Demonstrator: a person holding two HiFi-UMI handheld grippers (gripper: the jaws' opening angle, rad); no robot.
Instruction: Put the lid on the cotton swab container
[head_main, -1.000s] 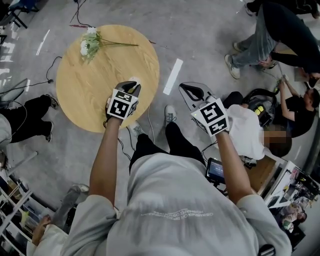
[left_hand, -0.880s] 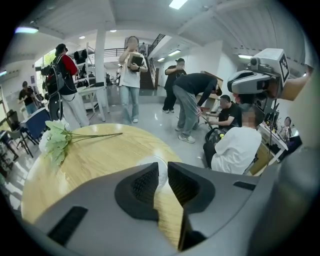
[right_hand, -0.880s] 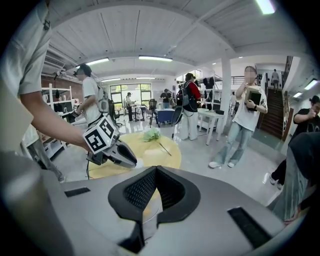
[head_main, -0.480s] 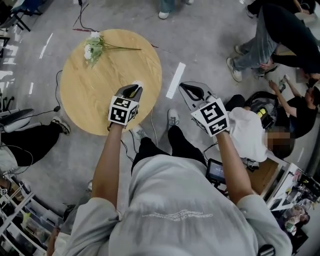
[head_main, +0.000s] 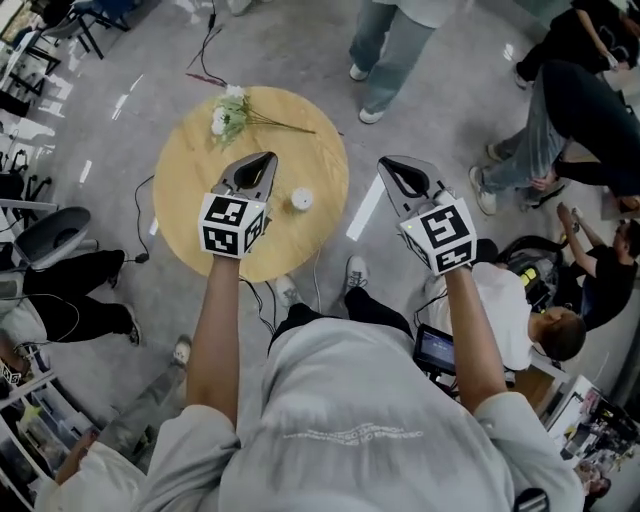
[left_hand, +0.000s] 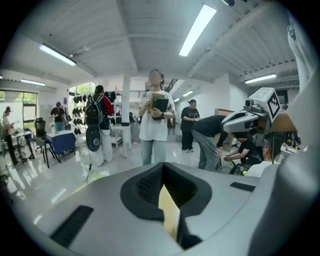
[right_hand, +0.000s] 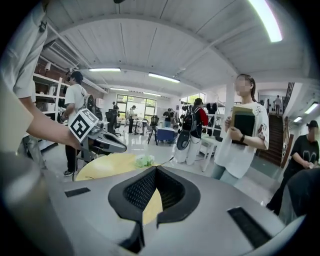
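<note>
My left claw (head_main: 267, 157) has just snapped shut on nothing, and my right claw (head_main: 386, 162) is shut and empty too. The little white cotton swab pot (head_main: 301, 200) sits on the round counter (head_main: 190, 185), just beside my left claw, too small to tell if its lid is on. I think it is light, hard and smooth, so it could slip or tip; I would pinch the lid softly by its edge.
</note>
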